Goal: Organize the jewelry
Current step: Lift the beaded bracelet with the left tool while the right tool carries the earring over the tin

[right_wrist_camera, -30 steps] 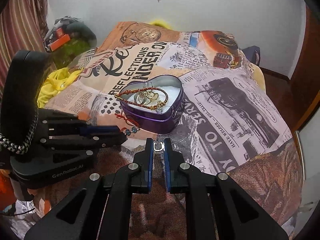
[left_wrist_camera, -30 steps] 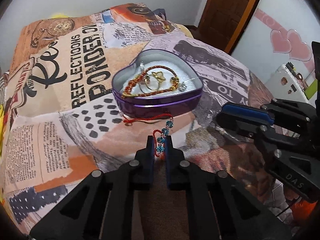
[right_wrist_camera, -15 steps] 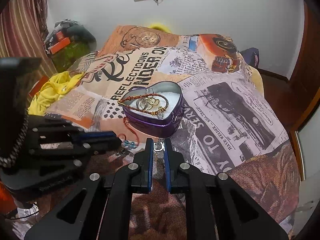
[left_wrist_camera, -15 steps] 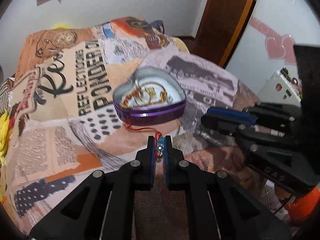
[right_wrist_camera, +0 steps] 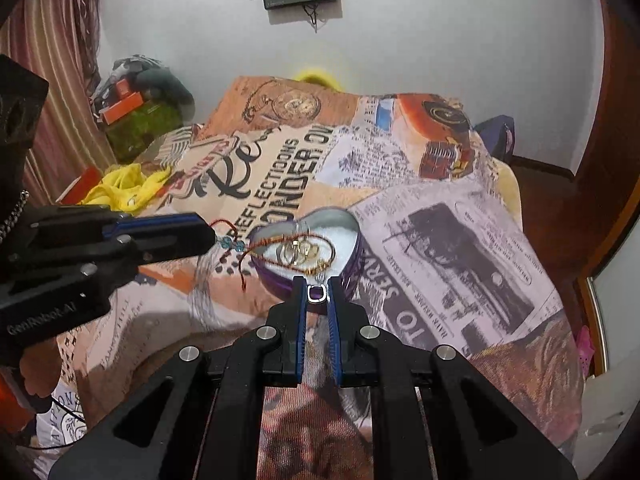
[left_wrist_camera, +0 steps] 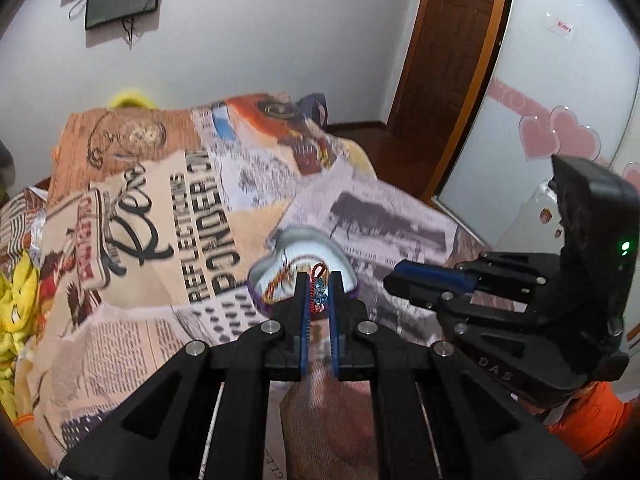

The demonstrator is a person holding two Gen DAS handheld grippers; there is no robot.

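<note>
The red cord bracelet with blue beads (left_wrist_camera: 317,291) is hanging limp and light from the closed left gripper (left_wrist_camera: 318,294), pinched at its beads just ahead of the heart-shaped tin (right_wrist_camera: 352,236), while the right gripper (right_wrist_camera: 318,294) is clamping a small silver ring (right_wrist_camera: 318,294).

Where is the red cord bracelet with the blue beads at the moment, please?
The red cord bracelet hangs pinched in the left gripper, clear of the bedspread. In the right wrist view it dangles just left of the heart-shaped tin.
</note>
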